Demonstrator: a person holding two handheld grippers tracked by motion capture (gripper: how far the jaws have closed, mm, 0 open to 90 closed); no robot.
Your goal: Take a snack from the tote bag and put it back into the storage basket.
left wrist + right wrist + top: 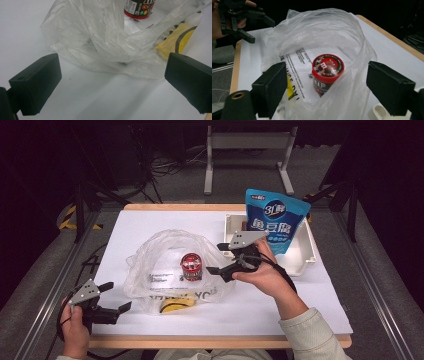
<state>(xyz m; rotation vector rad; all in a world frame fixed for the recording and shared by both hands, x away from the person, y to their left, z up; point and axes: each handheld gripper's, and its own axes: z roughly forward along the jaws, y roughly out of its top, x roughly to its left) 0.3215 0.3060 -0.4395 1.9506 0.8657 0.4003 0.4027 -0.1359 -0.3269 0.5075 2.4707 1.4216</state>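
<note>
A clear plastic bag (pixel 160 255) lies open on the white table, with a red candy tub (pixel 191 266) standing upright inside it and a flat yellow packet (pixel 175 306) near its front edge. My right gripper (pixel 214 258) is at the bag's right-hand mouth, open, pointing at the tub (pixel 327 72) with nothing between its pads. My left gripper (pixel 120 295) is open at the table's front-left corner, a short way from the bag (pixel 100 37) and touching nothing. A blue pouch (pixel 274 220) stands in the white tray (pixel 305 262) behind my right hand.
The white tray sits at the table's back right. Bare white table (pixel 300 305) runs along the front right. A metal stand (pixel 247 142) and cables are on the floor beyond the table's far edge.
</note>
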